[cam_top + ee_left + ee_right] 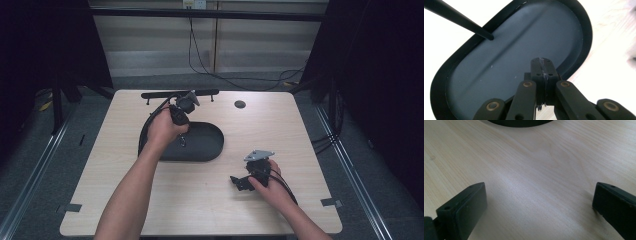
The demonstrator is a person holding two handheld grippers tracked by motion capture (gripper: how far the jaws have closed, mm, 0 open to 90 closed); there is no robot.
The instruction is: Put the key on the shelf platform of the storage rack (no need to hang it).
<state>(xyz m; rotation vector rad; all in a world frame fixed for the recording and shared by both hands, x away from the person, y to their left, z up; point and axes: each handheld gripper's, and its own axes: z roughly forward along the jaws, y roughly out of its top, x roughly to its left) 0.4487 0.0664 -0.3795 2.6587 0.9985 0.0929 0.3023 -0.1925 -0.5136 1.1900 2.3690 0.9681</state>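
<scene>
The dark grey oval tray with a raised black rim (200,142) lies flat a little left of the middle of the pale wood-grain worktop (210,210); its rim also shows at the top edge of the right gripper view (519,123). In the left gripper view its smooth floor (506,57) is bare, with a faint crease along its length. A thin black rod (461,21) crosses that view from the upper left, its tip over the tray's rim — what it belongs to I cannot tell.

The left claw (541,72) hangs over the tray's left end, its jaws pressed together with nothing between them. The right claw (539,200) rests low on the worktop, well apart from the tray, its jaws spread wide over bare wood.

The step in hand looks like an approach to the tray, with no grip taken yet. A grasp would likely call for the left claw to open first and then straddle the rim.

No brand, label or writing can be read anywhere.
</scene>
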